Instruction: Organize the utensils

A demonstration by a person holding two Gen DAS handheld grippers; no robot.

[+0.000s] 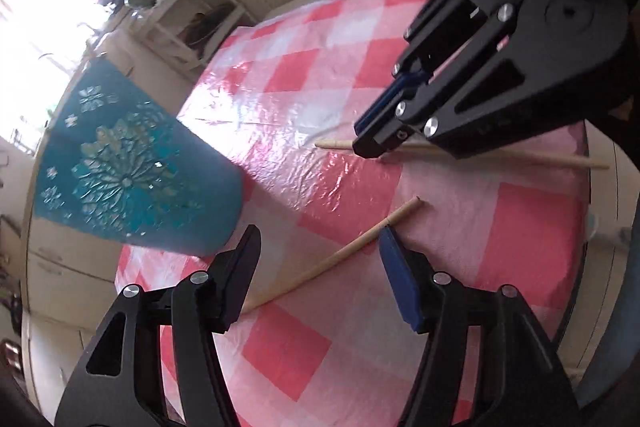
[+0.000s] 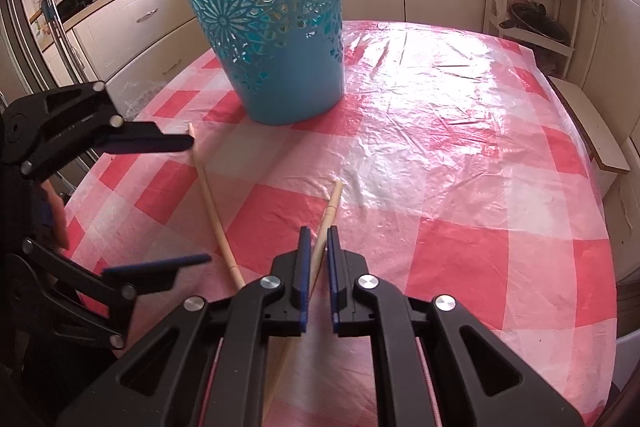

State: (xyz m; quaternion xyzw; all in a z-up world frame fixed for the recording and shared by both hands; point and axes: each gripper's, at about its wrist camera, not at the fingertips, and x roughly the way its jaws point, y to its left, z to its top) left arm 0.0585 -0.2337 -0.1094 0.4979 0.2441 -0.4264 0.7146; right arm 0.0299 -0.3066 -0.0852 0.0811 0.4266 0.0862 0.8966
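My left gripper (image 1: 316, 259) stands open over one chopstick (image 1: 332, 259), which runs between the pads without either seeming to press it, though the blue right-hand pad sits very close. My right gripper (image 2: 318, 267) is closed on the second chopstick (image 2: 330, 211), its tip down at the cloth. Both sticks lie on the pink checked cloth (image 2: 460, 155) of the bench, near its front-left part, angled towards each other at my end. The blue perforated bin (image 2: 272, 27) stands upright beyond them, near the far-left edge. To the right of the bin and sticks the cloth is bare out to the bench's right rim, where cabinets (image 2: 608, 39) stand close.
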